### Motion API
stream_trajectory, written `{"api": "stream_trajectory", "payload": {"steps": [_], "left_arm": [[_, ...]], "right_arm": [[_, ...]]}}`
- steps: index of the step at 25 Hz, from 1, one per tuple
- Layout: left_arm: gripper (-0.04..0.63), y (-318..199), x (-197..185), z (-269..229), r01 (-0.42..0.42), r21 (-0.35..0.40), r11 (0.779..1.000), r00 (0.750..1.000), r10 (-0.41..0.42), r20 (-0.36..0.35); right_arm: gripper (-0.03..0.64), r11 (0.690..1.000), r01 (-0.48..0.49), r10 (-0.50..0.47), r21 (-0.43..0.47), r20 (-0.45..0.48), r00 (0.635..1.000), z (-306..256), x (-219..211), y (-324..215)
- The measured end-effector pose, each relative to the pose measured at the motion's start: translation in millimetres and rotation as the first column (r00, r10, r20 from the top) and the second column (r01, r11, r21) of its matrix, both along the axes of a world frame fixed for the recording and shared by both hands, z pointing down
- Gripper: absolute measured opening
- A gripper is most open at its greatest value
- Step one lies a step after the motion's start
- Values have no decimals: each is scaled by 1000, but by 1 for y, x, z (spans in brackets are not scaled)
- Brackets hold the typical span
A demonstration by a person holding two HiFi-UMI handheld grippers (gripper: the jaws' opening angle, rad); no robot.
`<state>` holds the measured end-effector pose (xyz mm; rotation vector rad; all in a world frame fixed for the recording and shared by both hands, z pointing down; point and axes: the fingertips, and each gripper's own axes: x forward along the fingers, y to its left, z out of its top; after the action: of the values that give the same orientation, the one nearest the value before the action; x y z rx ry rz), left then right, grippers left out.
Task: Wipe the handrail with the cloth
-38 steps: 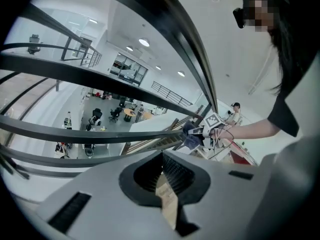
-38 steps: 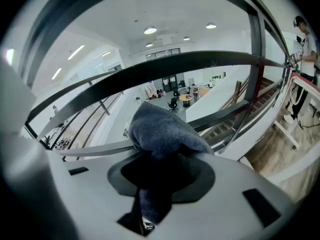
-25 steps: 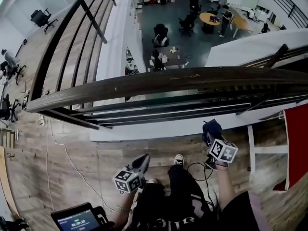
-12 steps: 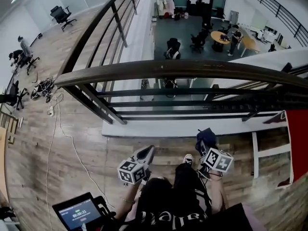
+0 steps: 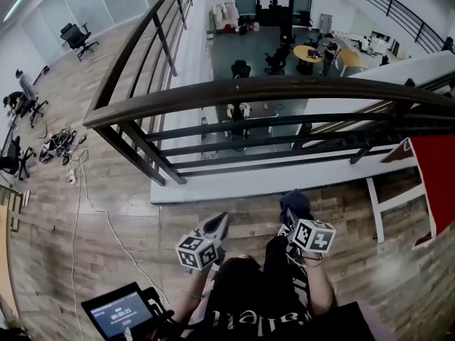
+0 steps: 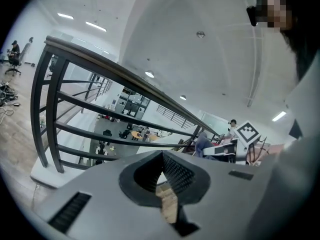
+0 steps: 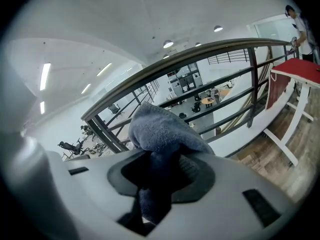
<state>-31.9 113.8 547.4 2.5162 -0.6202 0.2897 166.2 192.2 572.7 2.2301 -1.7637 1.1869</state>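
A dark wooden handrail (image 5: pixel 270 91) curves across the head view, on black metal bars. Both grippers hang low, near the person's legs and well short of the rail. My right gripper (image 5: pixel 293 210) is shut on a blue-grey cloth (image 7: pixel 162 134), which bulges out between its jaws; the handrail (image 7: pixel 190 54) arcs above it in the right gripper view. My left gripper (image 5: pixel 215 227) is shut with nothing in it. In the left gripper view the handrail (image 6: pixel 125 74) runs diagonally ahead and the right gripper's marker cube (image 6: pixel 248 132) shows at the right.
A white ledge (image 5: pixel 284 183) runs along the foot of the railing over a wooden floor (image 5: pixel 114 219). A red panel (image 5: pixel 430 176) on a white frame stands at the right. A tablet (image 5: pixel 117 311) sits at lower left. Cables (image 5: pixel 60 144) lie left.
The view has swung so more of the floor and the rail's left corner show. Both grippers stay low; the right one with the cloth has shifted slightly left.
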Motion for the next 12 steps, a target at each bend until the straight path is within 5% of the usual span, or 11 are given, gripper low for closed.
{"api": "stream_trajectory", "payload": {"steps": [12], "left_arm": [[2, 37, -13, -7, 32, 1, 999, 999, -32, -11]], "right_arm": [[109, 997, 75, -75, -4, -27, 997, -16, -22, 31]]}}
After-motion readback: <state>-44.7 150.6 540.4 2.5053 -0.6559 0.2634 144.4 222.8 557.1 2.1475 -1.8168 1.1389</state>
